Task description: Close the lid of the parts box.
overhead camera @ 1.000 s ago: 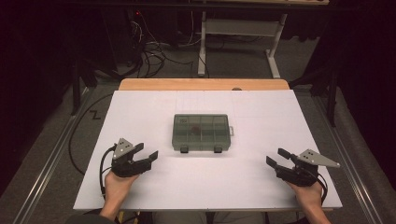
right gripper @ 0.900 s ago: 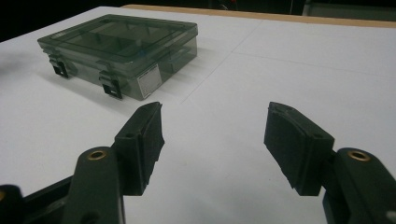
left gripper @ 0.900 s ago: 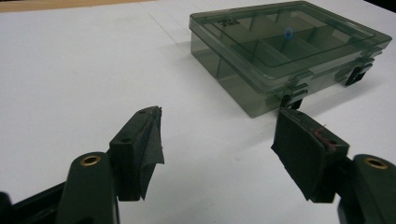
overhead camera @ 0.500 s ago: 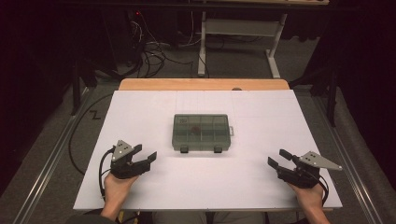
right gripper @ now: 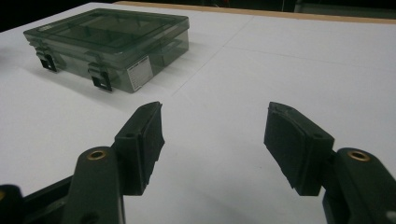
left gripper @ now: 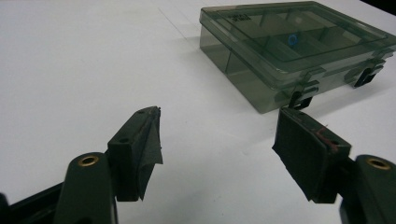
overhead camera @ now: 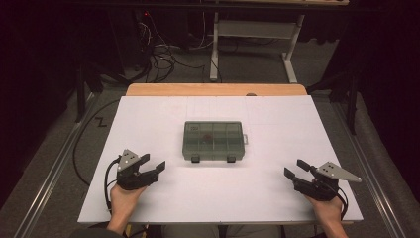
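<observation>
A smoky clear plastic compartment box (overhead camera: 213, 141) lies shut in the middle of the white table (overhead camera: 277, 124), two black latches on its near side. In the left gripper view the box (left gripper: 299, 51) shows a small blue ring under its lid. From the right gripper view the box (right gripper: 109, 44) sits at the far left, a white label on its end. My left gripper (overhead camera: 153, 166) rests open at the near left, well short of the box. Open too is my right gripper (overhead camera: 294, 168), at the near right. Nothing lies between the jaws of either one (left gripper: 217, 140) (right gripper: 215, 135).
A wooden strip (overhead camera: 213, 89) edges the table's far side. Beyond it stand a white metal frame (overhead camera: 257, 34) and tangled cables (overhead camera: 158, 54) on the dark floor. Metal rails (overhead camera: 49, 173) run along both sides of the table.
Both hands have drifted slightly toward the near edge of the table. The box has not moved and both grippers stay open.
</observation>
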The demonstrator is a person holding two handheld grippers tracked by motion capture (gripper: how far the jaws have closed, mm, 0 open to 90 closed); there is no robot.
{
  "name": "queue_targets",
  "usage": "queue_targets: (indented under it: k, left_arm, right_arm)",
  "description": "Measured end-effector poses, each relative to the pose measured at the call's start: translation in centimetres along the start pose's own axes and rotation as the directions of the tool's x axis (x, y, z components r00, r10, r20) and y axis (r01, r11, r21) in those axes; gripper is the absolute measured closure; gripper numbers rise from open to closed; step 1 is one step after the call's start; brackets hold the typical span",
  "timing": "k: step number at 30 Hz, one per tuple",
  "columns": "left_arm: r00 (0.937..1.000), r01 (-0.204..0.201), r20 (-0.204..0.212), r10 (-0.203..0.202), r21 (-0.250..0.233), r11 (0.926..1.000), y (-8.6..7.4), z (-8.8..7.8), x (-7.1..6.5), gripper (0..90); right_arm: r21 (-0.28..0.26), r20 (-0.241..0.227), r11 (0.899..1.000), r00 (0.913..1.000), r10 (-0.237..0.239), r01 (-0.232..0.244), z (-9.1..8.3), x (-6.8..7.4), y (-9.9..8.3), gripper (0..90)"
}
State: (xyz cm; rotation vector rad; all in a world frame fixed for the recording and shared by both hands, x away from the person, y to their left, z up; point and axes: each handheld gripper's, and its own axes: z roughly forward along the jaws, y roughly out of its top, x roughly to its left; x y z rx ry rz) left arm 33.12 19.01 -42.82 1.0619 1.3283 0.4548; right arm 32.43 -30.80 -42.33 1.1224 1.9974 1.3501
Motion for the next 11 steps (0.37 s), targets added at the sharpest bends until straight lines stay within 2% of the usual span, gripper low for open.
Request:
queue_targets:
  k: [5, 11]
  left_arm:
    - [0.9998, -0.02, 0.006, 0.02, 0.022, 0.9995, -0.43, 0.22, -0.21, 31.3]
    - [0.9996, -0.025, 0.01, 0.025, 0.026, 0.9993, -0.55, 0.29, -0.28, 31.0]
  right_arm:
    - [0.001, 0.0, 1.0, 1.0, -0.003, 0.003, 0.03, 0.07, 0.01, 38.9]
    - [0.003, -0.004, 1.0, 1.0, 0.001, -0.001, 0.06, -0.03, -0.01, 38.4]
